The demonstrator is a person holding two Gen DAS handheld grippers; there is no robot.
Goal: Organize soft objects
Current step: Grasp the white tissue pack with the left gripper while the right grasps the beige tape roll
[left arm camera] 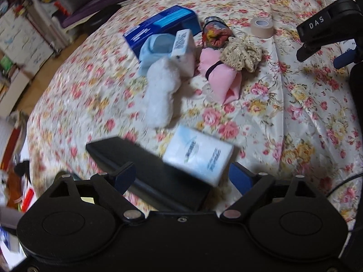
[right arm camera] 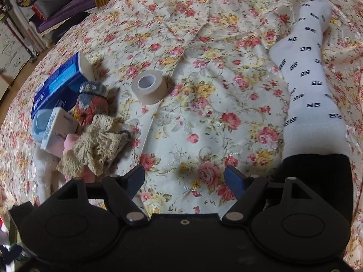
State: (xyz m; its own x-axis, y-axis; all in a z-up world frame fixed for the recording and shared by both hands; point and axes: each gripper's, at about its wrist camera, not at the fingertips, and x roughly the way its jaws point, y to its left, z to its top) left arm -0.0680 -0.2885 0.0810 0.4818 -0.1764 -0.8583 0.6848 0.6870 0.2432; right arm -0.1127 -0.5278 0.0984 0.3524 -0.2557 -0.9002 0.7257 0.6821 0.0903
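My left tool (left arm camera: 181, 176) points steeply down at the bed, released, with a white tissue pack (left arm camera: 198, 156) lying between its fingers, untouched as far as the blur lets me judge, partly on a black flat case (left arm camera: 156, 176). My right tool (right arm camera: 185, 178) also tilts down, released over bare floral bedspread (right arm camera: 204, 124). Ahead of the left tool sits the soft pile: white fluffy toy (left arm camera: 160, 90), pink bundle (left arm camera: 217, 77), cream lace piece (left arm camera: 242, 54), patterned sock roll (left arm camera: 214, 32), blue box (left arm camera: 162, 28). A tape roll (right arm camera: 148, 87) stands just beside it. A socked leg (right arm camera: 310, 83) borders my right; open bedspread lies between. The left view is smeared.
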